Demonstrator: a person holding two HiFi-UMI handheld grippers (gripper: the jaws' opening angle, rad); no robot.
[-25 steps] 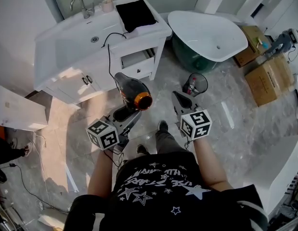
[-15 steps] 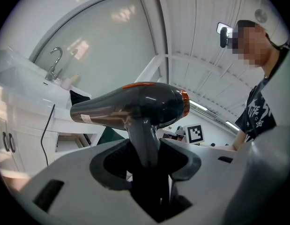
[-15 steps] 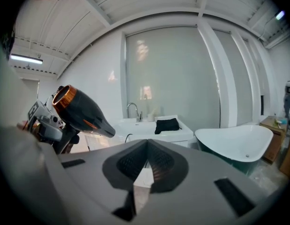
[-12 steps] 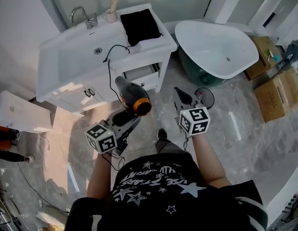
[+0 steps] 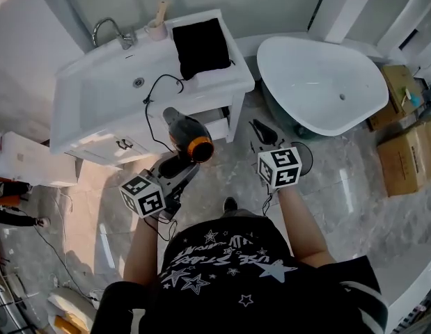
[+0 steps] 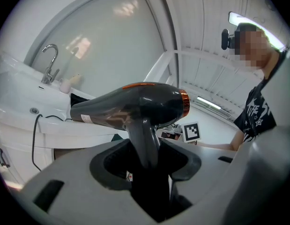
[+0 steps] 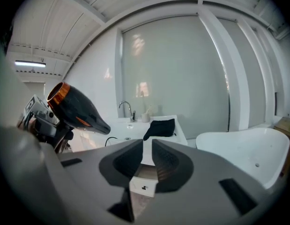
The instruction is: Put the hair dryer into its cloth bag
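Hair dryer (image 5: 189, 136) is off the floor, clamped by its handle in the left gripper (image 5: 175, 167), just near of the white sink vanity (image 5: 97, 82). The barrel points far, toward the counter.

Left gripper view: both pads press the handle low down and the body stands upright above the jaws.

Right gripper (image 5: 260, 129): empty. Its jaws have just been opening and now stand at a narrow gap with nothing between them.

Cloth bag (image 5: 200, 46): black, lying flat on the far right end of the vanity top, well apart from both grippers.

Judgement on the step in hand, which is carrying the dryer to the bag:
- Bring the barrel in level and over the counter edge.
- Send the right gripper ahead to pinch one lip of the bag and lift the mouth. I cannot tell which edge is the mouth.
- Feed the barrel end in first.
- Mind the cord (image 5: 156, 92). It loops from the dryer up over the counter edge and could snag.

Look of the hair dryer: dark grey, glossy, tapered barrel. It has an orange ring round the wide near end, a small label on the barrel side, and a slim handle the same colour as the body.
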